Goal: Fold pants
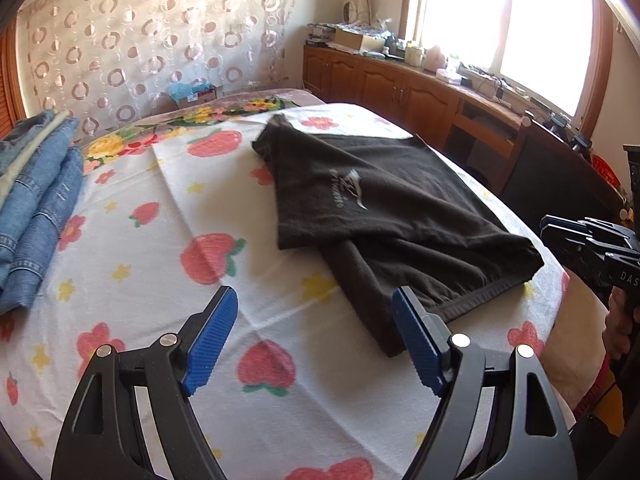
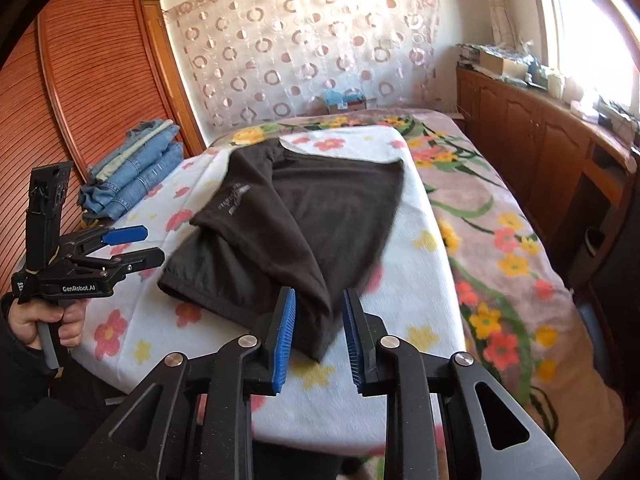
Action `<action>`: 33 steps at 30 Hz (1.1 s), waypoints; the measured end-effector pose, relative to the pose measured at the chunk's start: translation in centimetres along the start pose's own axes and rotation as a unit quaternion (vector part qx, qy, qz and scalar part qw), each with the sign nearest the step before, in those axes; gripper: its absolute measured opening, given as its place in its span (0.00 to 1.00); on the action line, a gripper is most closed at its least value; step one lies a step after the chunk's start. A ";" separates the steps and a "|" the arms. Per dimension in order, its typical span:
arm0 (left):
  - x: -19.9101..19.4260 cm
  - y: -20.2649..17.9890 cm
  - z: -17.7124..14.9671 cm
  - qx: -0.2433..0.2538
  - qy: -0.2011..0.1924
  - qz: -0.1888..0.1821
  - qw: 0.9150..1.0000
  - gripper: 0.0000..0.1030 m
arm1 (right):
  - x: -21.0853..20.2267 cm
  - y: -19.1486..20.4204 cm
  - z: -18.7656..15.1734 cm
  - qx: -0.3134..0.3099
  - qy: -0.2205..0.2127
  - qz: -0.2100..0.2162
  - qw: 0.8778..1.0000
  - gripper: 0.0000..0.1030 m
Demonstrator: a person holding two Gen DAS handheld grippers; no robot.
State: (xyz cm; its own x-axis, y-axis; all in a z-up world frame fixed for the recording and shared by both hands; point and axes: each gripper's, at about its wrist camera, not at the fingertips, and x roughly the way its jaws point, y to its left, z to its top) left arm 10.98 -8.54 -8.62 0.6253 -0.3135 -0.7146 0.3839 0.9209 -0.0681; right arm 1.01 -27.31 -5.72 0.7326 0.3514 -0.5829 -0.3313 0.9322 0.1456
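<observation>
Black pants [image 1: 400, 208] lie folded on a white fruit-print towel [image 1: 160, 240] spread over the bed, with a grey logo facing up. My left gripper [image 1: 314, 300] hovers open over the towel with nothing between its fingers; its right finger sits by the pants' near hem. In the right wrist view the pants [image 2: 304, 220] reach toward me, and their near corner lies between the fingers of my right gripper [image 2: 319, 296]. Its jaws stand slightly apart and the pads do not press the cloth. A hand holds the left gripper [image 2: 154, 244] at the left. The right gripper [image 1: 550, 232] shows at the bed's right edge.
A stack of folded blue jeans [image 1: 36, 208] [image 2: 136, 168] lies at the towel's far left. A floral bedspread [image 2: 500, 240] covers the bed to the right. Wooden cabinets [image 1: 400, 84] with clutter run under the window. A slatted wardrobe [image 2: 92, 80] stands on the left.
</observation>
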 end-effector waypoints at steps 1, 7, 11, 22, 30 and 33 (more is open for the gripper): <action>-0.2 0.2 0.0 -0.001 -0.002 0.002 1.000 0.78 | 0.3 0.4 0.4 -0.005 -0.003 0.006 1.000 0.27; -1.6 2.1 0.2 -0.015 -0.018 0.019 1.000 0.78 | 3.8 3.1 2.7 -0.034 -0.014 0.052 0.998 0.38; -2.3 3.3 0.2 -0.024 -0.026 0.026 0.999 0.78 | 7.0 4.9 4.0 -0.056 -0.003 0.081 0.995 0.37; -3.8 5.9 0.2 -0.046 -0.047 0.038 0.997 0.78 | 14.5 9.7 7.1 -0.122 0.044 0.123 0.984 0.23; -4.0 6.8 -0.2 -0.054 -0.049 0.038 0.997 0.78 | 20.0 10.9 7.8 -0.147 0.089 0.096 0.980 0.23; -3.9 7.0 -0.3 -0.057 -0.047 0.038 0.997 0.78 | 21.1 11.1 7.8 -0.150 0.102 0.099 0.978 0.23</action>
State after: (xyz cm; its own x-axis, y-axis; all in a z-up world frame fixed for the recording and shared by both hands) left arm 10.99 -0.82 -6.52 0.7127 -0.2566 -0.6528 0.2564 0.9616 -0.0980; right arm 17.45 -8.91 -10.23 0.5123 0.4699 -0.7189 -0.6372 0.7692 0.0487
